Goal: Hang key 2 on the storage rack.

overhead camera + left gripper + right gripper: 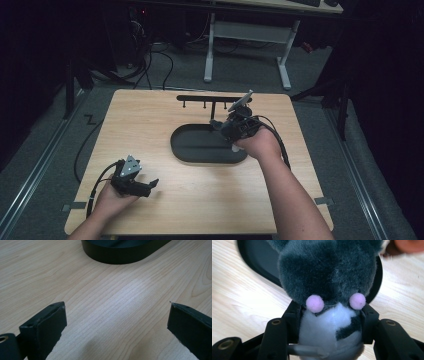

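Observation:
A grey and white plush toy with two pink cheek dots sits between the jaws of my right gripper, which is shut on its white lower part. In the high view my right gripper hangs over the right end of the black oval tray, and a white bit of the plush toy peeks out under the hand. My left gripper rests near the table's front left corner. Its jaws stand wide apart with only bare wood between them. The tray's rim lies ahead of it.
A black bar with several small pegs stands behind the tray at the table's back edge. A cable trails off the left side. Beyond the table stands a white desk frame.

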The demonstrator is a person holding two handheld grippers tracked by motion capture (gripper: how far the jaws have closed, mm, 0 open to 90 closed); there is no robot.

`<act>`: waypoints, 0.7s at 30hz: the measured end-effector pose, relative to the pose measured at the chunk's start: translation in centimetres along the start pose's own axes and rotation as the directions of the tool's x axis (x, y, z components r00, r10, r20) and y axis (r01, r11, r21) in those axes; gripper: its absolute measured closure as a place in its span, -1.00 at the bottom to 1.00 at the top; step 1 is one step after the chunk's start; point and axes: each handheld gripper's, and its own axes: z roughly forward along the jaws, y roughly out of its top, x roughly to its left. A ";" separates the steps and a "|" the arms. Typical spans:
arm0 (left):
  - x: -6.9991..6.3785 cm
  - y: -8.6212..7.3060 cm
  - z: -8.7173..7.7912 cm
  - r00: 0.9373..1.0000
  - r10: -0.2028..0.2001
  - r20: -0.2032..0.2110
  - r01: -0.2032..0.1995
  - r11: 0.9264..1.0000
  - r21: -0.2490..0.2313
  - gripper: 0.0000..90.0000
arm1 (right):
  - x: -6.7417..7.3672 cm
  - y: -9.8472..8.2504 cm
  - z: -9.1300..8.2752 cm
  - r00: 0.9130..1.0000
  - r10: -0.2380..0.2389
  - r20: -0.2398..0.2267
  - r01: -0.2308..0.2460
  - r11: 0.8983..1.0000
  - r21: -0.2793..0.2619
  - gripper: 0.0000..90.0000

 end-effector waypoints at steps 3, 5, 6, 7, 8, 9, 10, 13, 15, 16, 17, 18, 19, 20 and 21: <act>-0.1 0.0 0.1 1.000 0.006 0.005 -0.006 1.000 0.010 -0.93 | 0.5 0.0 -1.7 1.000 -0.002 0.014 0.003 0.999 -0.048 0.10; -0.2 0.0 0.0 1.000 0.008 0.006 -0.008 1.000 0.010 -0.93 | 0.4 0.1 -3.1 1.000 0.007 0.021 -0.005 0.997 -0.073 0.10; -0.1 0.0 0.0 1.000 0.008 0.004 -0.008 1.000 0.009 -0.93 | 0.2 0.1 -4.0 0.999 0.014 0.033 -0.011 0.996 -0.089 0.10; -0.1 0.0 -0.1 1.000 0.006 0.003 -0.006 1.000 0.004 -0.93 | 0.2 0.2 -4.3 0.999 0.018 0.038 -0.014 0.995 -0.094 0.10; -0.1 0.0 -0.1 1.000 0.003 0.003 -0.003 1.000 0.003 -0.93 | 0.0 0.3 -4.7 0.999 0.024 0.046 -0.019 0.994 -0.104 0.10; 0.0 -0.1 -0.2 1.000 0.002 0.000 -0.002 1.000 0.001 -0.93 | -0.1 0.3 -4.9 0.998 0.031 0.054 -0.025 0.994 -0.108 0.10; 0.0 -0.1 -0.2 1.000 0.000 -0.002 0.000 1.000 0.000 -0.93 | -0.3 0.4 -5.1 0.997 0.043 0.062 -0.036 0.992 -0.117 0.10; 0.2 -0.2 -0.3 1.000 -0.004 -0.002 0.004 1.000 0.001 -0.93 | -0.8 0.8 -5.1 0.995 0.064 0.070 -0.054 0.990 -0.132 0.10; 0.2 -0.2 -0.4 1.000 -0.008 -0.005 0.008 1.000 -0.002 -0.93 | -0.9 0.9 -4.7 0.993 0.067 0.097 -0.055 0.991 -0.124 0.10; 0.3 -0.2 -0.4 1.000 -0.009 -0.005 0.009 1.000 -0.003 -0.93 | -1.1 0.9 -4.3 0.992 0.073 0.105 -0.061 0.992 -0.113 0.10; 0.3 -0.2 -0.4 1.000 -0.009 -0.003 0.009 1.000 0.002 -0.93 | -1.2 0.9 -4.0 0.992 0.075 0.103 -0.064 0.992 -0.105 0.10; 0.3 -0.3 -0.5 1.000 -0.009 -0.003 0.009 1.000 0.001 -0.93 | -1.3 0.9 -3.5 0.992 0.075 0.103 -0.066 0.994 -0.091 0.10; 0.3 -0.3 -0.5 1.000 -0.008 -0.004 0.008 1.000 0.002 -0.93 | -1.3 0.8 -3.2 0.992 0.072 0.103 -0.064 0.995 -0.079 0.10; 0.3 -0.3 -0.5 1.000 -0.007 -0.004 0.007 1.000 0.003 -0.93 | -1.2 0.7 -2.7 0.994 0.061 0.092 -0.055 0.997 -0.062 0.10; 0.3 -0.3 -0.4 1.000 -0.009 -0.005 0.009 1.000 0.000 -0.93 | -1.2 0.6 -2.3 0.995 0.055 0.084 -0.051 0.997 -0.054 0.10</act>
